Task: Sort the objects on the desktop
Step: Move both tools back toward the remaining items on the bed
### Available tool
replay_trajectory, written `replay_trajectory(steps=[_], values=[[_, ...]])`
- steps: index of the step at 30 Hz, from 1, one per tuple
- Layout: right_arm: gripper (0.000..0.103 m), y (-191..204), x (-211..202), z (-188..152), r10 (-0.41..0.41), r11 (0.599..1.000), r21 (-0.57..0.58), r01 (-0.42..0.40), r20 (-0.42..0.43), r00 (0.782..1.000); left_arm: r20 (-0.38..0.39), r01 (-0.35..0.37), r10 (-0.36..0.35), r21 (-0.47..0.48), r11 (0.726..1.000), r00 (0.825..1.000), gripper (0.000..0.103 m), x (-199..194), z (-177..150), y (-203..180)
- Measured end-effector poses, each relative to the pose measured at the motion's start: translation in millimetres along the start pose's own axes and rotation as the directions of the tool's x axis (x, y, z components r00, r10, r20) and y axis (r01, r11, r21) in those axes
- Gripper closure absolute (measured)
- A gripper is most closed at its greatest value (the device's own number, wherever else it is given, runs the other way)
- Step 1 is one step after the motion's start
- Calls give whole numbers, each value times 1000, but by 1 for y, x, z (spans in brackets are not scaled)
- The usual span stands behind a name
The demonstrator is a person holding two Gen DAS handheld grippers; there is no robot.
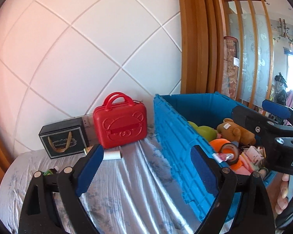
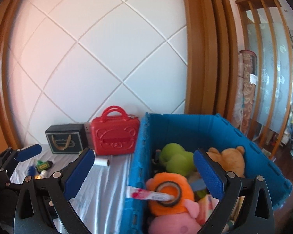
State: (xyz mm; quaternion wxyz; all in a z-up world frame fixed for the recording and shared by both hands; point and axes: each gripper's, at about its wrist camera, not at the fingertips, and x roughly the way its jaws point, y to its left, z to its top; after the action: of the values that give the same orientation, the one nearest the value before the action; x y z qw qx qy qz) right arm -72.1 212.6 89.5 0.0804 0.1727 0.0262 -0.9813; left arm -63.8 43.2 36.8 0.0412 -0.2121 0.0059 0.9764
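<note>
Both our grippers, left (image 1: pixel 146 167) and right (image 2: pixel 144 173), hang wide apart, holding nothing. The bin (image 2: pixel 185 124) fills the lower right, already heaped (tape roll (image 2: pixel 169 194) perched on top). The spool (image 2: pixel 101 161) lies centre-left on the cloth (image 2: pixel 107 185); we judge a careless pinch rolls it away.

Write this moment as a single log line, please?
left gripper: open, empty, over cloth | right gripper: open, empty, over bin edge | bin: toys, tape roll | red case: on cloth

Bright daylight, sheen on tablecloth (image 1: pixel 127 175); fisheye bending, dark vignetted corners.
</note>
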Motion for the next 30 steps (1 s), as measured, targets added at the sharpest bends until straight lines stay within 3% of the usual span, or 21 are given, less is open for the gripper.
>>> replay_trajectory(steps=[7,13,20,25,30], values=[[0,90,33,0,154,985,-67,-157,-47,987,-76,-131,124,-97,987,989,12,5,-34,99],[0,142,78,-6,227,969,-73,-235,-105,968,-167,-273,246,-165,948,955,12,14,-68,184],[0,177,142,-27,245,957,-102,-271,-211,946,-284,-388,325,-205,899,902,12,36,-116,265],[0,184,199,-49,206,960,-121,-251,-299,932,-383,-438,331,-238,867,862,12,70,-152,314],[0,181,268,-73,167,969,-108,-224,-386,907,-459,-456,311,-249,854,832,12,115,-179,349]])
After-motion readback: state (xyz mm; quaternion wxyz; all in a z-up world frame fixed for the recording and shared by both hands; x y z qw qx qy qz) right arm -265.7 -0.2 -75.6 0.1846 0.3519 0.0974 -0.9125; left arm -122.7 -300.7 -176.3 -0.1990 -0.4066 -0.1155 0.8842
